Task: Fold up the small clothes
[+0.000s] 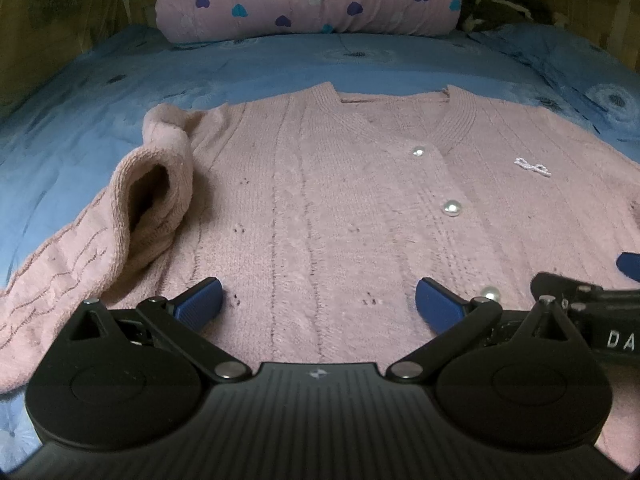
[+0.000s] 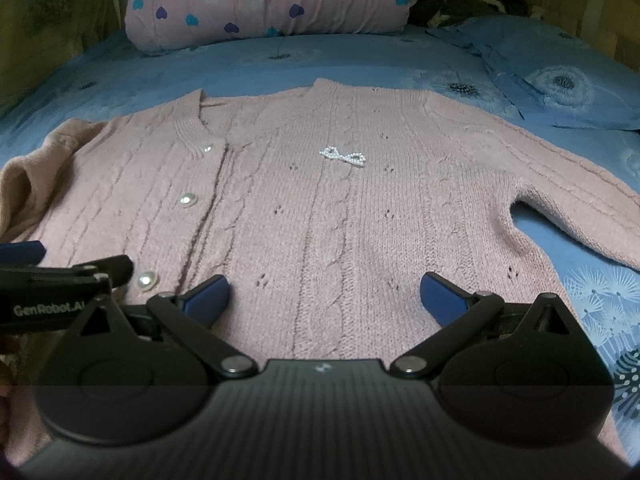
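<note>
Bed: I see a blue dandelion-print bedsheet [image 2: 360, 60].
On it: flat pink cable-knit cardigan [image 2: 320, 208]; rolled pink heart-print quilt [image 2: 272, 0]; possibly dark clothing [image 2: 472, 0].

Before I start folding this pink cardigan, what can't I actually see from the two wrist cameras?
- Cardigan hem: hidden in both views by the gripper bodies.
- Left sleeve cuff: cut off by the left wrist view's edge.
- Right sleeve cuff: runs past the right wrist view's edge.
- Dark bundle beside the heart-print bedding roll: too dim to identify.
</note>
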`<state>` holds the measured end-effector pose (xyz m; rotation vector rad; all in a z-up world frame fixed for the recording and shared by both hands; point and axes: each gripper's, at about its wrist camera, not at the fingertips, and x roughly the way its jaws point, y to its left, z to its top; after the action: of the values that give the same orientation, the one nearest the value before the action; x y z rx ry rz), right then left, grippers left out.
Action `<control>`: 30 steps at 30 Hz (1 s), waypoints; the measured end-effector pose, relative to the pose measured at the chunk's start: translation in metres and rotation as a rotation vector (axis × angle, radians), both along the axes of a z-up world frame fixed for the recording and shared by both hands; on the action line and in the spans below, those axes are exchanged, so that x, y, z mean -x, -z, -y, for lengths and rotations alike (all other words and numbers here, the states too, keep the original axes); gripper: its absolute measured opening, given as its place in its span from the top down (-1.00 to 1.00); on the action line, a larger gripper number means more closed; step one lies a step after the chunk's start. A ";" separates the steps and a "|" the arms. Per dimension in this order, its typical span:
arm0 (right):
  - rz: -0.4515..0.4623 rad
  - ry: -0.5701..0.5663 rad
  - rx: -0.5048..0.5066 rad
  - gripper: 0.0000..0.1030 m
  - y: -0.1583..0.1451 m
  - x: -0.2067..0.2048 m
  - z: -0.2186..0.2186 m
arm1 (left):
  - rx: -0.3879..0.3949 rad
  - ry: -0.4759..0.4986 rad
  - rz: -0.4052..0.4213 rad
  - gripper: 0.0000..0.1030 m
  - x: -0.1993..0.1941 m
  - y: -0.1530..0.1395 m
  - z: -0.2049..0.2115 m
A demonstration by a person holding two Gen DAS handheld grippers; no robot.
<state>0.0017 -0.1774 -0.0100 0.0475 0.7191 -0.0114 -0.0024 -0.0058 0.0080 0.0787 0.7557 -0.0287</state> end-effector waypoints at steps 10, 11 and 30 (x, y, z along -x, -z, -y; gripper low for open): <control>0.035 0.019 -0.124 -1.00 -0.027 0.006 0.011 | 0.017 0.054 -0.019 -1.00 0.007 -0.028 0.005; 0.049 0.010 -0.127 -1.00 -0.032 0.008 0.012 | 0.025 0.056 -0.024 -1.00 0.007 -0.032 0.005; 0.016 0.164 -0.050 -1.00 -0.053 0.002 0.079 | 0.102 0.086 -0.056 -1.00 -0.028 -0.040 0.016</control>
<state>-0.0006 -0.2568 0.0433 0.1545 0.6983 -0.1502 0.0252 -0.0222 0.0481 0.0129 0.8057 -0.1516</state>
